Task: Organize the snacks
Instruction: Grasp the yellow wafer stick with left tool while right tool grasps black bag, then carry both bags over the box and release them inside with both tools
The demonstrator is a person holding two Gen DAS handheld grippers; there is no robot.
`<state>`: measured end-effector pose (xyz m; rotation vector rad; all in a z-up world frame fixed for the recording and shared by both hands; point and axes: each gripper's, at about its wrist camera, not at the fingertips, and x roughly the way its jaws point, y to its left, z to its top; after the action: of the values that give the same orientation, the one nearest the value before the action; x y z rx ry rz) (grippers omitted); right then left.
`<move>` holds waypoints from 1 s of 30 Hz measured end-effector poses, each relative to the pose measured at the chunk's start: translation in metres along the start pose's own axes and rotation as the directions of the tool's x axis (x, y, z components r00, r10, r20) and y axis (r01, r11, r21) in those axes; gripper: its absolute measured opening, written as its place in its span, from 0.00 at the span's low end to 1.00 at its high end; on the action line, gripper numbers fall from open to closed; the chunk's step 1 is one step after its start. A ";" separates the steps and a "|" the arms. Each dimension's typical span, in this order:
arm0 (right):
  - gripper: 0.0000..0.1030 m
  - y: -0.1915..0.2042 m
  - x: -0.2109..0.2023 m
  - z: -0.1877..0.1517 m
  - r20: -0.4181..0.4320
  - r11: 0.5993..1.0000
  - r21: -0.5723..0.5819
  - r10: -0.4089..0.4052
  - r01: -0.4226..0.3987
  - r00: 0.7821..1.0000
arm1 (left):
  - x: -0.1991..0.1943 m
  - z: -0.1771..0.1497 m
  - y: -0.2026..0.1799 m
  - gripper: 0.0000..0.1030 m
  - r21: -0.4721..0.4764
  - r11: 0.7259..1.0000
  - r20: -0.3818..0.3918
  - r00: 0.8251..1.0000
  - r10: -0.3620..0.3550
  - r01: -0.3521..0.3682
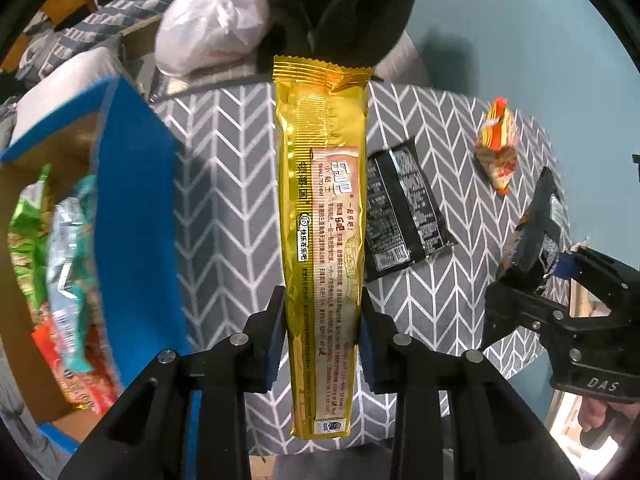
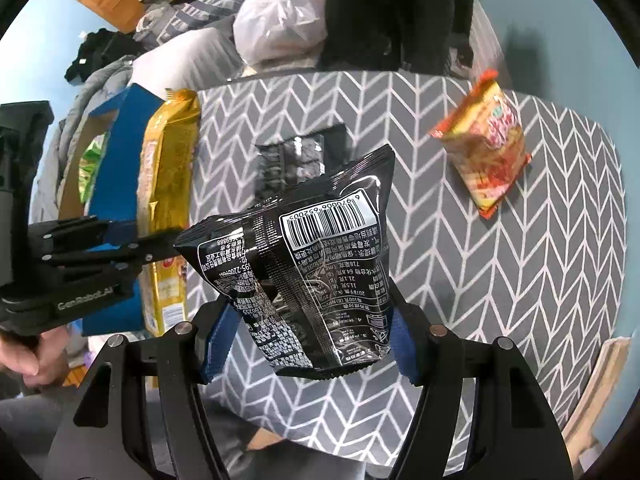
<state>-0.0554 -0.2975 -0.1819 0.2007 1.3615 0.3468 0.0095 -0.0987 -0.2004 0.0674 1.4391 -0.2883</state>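
A: Left wrist view first. What's the left gripper [image 1: 322, 344] got?

B: Jaws nearly closed, blue pads pressing both long sides of a gold packet [image 1: 322, 216] near its lower end. It hangs off the table, above the grey zigzag cloth [image 1: 224, 200]. Blue box [image 1: 132, 200] sits at left w/ snack bags already inside.

A: Handling?

B: Prob. light, foil slick. Long and fairly stiff, likely biscuits inside, so squeezing hard could crack them. Held low on its length, so the far end could swing; a mid-length grip would be steadier.

A: Writing?

B: Chinese print, plus "SMALL TOAST" in tiny caps. The other gripper [image 1: 532, 264], at right, is marked "DAS".

A: Anything left on the cloth?

B: A flat black packet [image 1: 404, 216] just right of the gold one, and an orange bag [image 1: 498, 148] farther right.

A: Right wrist view?

B: Right gripper [image 2: 310, 340] stands about half open but clamped on a black snack bag [image 2: 316, 264], pads at its lower sides, bag lifted clear of the cloth. Puffy, soft, light, crinkly film; contents prob. fragile. Side grip dents it a bit.

A: Labels?

B: Barcode, digits approx. 6970006 52005, upside down; nutrition table too small to read. The left tool at the left edge reads "GenRobot.AI".
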 end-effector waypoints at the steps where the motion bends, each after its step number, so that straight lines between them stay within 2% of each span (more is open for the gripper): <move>1: 0.66 0.003 -0.001 0.001 0.003 1.000 -0.003 -0.001 0.001 1.000 | -0.005 0.000 0.003 0.31 0.000 1.000 0.009 1.000 0.005 -0.005; 4: 0.65 0.016 -0.006 0.000 0.015 1.000 -0.008 -0.004 0.004 1.000 | -0.020 -0.003 0.012 0.31 -0.015 1.000 0.030 0.999 0.018 -0.018; 14: 0.65 0.049 -0.026 0.020 0.062 0.999 -0.034 0.013 -0.011 0.998 | -0.068 -0.022 0.044 0.31 -0.091 0.996 0.077 0.997 0.000 0.007; 30: 0.65 0.118 -0.019 0.044 0.074 0.993 -0.110 0.052 -0.044 0.996 | -0.103 -0.046 0.118 0.31 -0.227 0.974 0.132 0.990 0.055 -0.024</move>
<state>-0.0302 -0.1913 -0.1151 0.1558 1.2602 0.4479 -0.0178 0.0411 -0.1208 -0.1060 1.3234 -0.0936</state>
